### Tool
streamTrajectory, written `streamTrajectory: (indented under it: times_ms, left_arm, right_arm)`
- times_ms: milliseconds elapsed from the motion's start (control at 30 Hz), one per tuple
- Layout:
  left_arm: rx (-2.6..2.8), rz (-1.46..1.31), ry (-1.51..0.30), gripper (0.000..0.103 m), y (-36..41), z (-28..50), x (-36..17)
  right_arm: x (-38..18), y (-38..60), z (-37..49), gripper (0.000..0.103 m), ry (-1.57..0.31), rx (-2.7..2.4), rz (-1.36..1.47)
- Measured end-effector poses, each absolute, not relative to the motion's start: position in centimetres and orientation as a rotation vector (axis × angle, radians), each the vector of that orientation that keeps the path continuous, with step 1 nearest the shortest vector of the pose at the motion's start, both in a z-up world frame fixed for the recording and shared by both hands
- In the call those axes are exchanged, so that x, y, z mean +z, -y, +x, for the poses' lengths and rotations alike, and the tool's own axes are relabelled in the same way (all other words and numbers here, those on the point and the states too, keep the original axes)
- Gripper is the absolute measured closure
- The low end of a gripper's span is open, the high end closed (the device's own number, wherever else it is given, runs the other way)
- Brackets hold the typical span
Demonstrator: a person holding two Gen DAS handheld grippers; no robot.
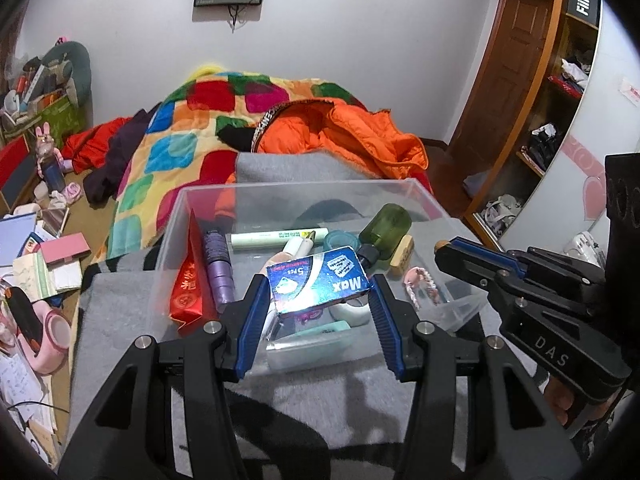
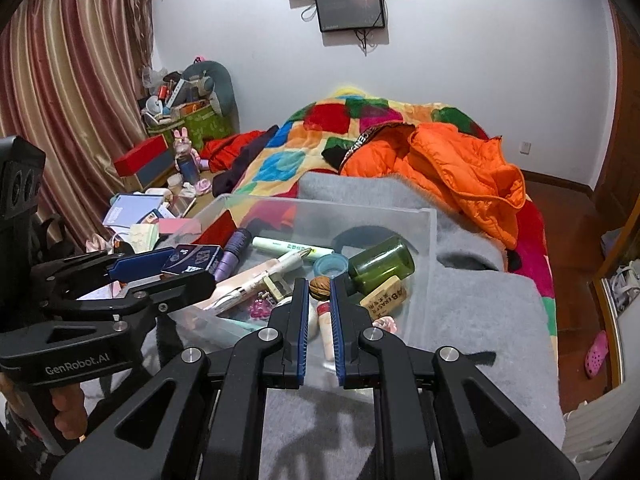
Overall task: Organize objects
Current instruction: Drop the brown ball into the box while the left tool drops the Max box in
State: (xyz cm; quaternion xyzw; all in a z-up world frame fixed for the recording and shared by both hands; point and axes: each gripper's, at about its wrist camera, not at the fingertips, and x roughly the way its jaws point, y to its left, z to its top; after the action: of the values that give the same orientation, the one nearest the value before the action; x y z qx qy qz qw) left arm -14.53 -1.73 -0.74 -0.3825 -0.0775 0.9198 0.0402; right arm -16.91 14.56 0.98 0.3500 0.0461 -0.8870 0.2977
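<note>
My left gripper (image 1: 318, 284) is shut on a blue "Max" razor blade box (image 1: 318, 280) and holds it over the clear plastic bin (image 1: 280, 190); the box also shows in the right wrist view (image 2: 192, 259). My right gripper (image 2: 320, 284) is shut on a walnut (image 2: 320, 287) at the fingertips, over the bin's (image 2: 430, 240) right part; the walnut also shows in the left wrist view (image 1: 441, 245). In the bin lie a green bottle (image 2: 380, 262), a purple tube (image 2: 232, 254), a red packet (image 1: 190, 284), pens (image 2: 288, 261) and an eraser (image 2: 384, 297).
The bin sits on a grey blanket (image 2: 480, 320) on a bed with a patchwork quilt (image 2: 288, 156) and an orange jacket (image 2: 460, 168). Notebooks, boxes and tape rolls clutter the left side (image 1: 44, 264). A wardrobe (image 1: 560, 100) stands at the right.
</note>
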Motion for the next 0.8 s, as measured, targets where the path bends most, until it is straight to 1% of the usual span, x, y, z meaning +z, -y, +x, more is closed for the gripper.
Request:
streamTrajectory:
  times_ms: [433,567,667,800]
  left_arm:
    - [2.778,-1.242,0.236,0.052,1.7,-16.6,-2.7]
    - [2.766,-1.254,0.253,0.045,1.7,-16.6,-2.8]
    - [2.773,-1.235,0.241,0.045,1.6,-16.2,-2.4]
    - [2.792,-1.211,0.22,0.045,1.5,-15.5,-1.8]
  right_arm:
    - [-1.0,-13.4,-18.3,0.094,-0.155,-2.331,0.998]
    - [-1.2,-13.5,-18.3,0.092,-0.157,-2.309,1.018]
    - [-1.1,-13.7,-18.2,0.089,-0.15,-2.294,1.023]
    - [-0.5,-14.1,-17.7,0.088,-0.145,-2.3,1.0]
